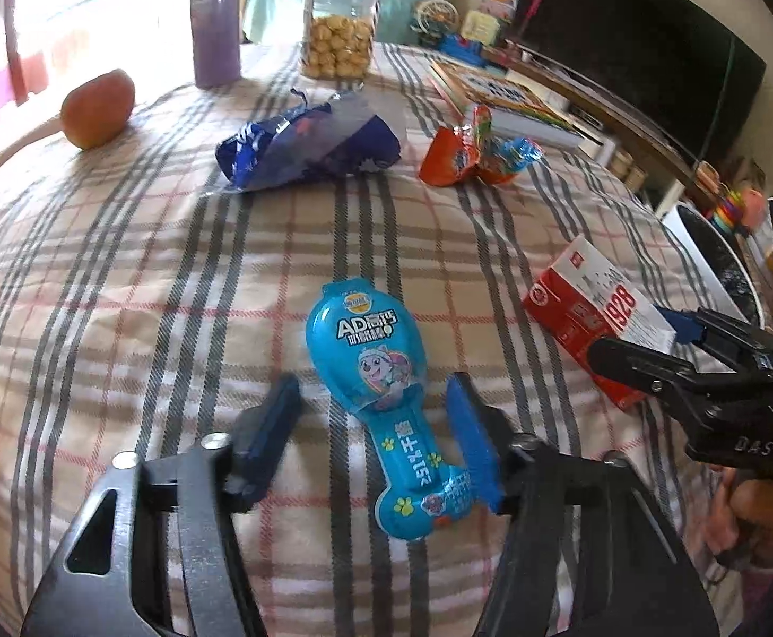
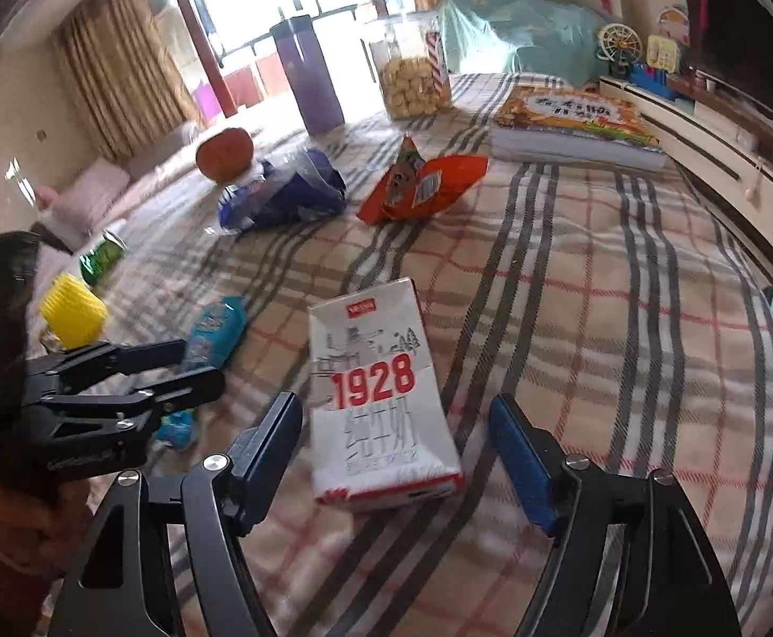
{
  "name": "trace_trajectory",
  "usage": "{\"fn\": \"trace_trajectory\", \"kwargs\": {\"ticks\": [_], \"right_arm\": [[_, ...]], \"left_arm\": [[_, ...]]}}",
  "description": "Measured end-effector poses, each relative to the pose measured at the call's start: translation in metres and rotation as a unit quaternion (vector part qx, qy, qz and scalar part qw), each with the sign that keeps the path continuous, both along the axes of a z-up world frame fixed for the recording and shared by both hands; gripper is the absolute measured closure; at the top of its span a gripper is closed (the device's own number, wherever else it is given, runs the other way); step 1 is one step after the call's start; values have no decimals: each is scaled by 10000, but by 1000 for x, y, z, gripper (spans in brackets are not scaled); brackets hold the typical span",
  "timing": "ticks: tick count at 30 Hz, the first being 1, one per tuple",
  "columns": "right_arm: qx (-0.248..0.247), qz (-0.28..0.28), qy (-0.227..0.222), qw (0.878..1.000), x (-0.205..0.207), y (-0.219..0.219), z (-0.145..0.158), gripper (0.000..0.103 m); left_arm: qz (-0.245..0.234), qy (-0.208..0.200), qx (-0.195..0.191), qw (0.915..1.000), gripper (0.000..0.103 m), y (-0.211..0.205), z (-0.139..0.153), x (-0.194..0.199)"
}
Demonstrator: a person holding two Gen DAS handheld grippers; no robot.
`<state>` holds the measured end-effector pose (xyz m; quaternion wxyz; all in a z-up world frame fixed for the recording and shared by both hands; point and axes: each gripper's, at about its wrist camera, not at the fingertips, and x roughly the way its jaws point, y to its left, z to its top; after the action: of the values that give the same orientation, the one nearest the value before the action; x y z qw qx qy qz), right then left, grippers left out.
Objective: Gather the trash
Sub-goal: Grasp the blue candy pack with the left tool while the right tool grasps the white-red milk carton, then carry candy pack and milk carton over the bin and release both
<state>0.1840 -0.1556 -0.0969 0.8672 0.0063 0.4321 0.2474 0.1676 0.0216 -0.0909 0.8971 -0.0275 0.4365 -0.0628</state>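
Trash strewn on plaid-covered counter [image 1: 147,276]. Blue snack packet [image 1: 381,403] lies flat between left gripper [image 1: 373,414] fingers, jaws apart, right pad touching packet's handle end, left pad clear. Milk carton [image 2: 381,398] lies flat between right gripper [image 2: 397,430] fingers, jaws wide, pads not touching. Farther: dark blue wrapper [image 1: 306,146], orange wrapper [image 1: 460,156]. Beyond: apple [image 1: 98,109], purple bottle [image 1: 215,21], biscuit jar [image 1: 339,26].
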Motion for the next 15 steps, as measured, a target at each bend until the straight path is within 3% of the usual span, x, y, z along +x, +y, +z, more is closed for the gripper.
{"fn": "trace_trajectory", "kwargs": {"ticks": [1, 3, 14, 15], "right_arm": [[-3, -20, 19, 10000, 0, -1, -1, 41], [148, -50, 38, 9999, 0, -7, 0, 49], [741, -586, -51, 9955, -29, -60, 16, 50], [733, -659, -93, 9951, -32, -65, 19, 55]], "left_arm": [[19, -41, 71, 10000, 71, -2, 0, 0], [-12, -46, -11, 10000, 71, -3, 0, -1], [-628, -155, -177, 9978, 72, -50, 14, -8], [-692, -165, -195, 9973, 73, -56, 16, -8]]}}
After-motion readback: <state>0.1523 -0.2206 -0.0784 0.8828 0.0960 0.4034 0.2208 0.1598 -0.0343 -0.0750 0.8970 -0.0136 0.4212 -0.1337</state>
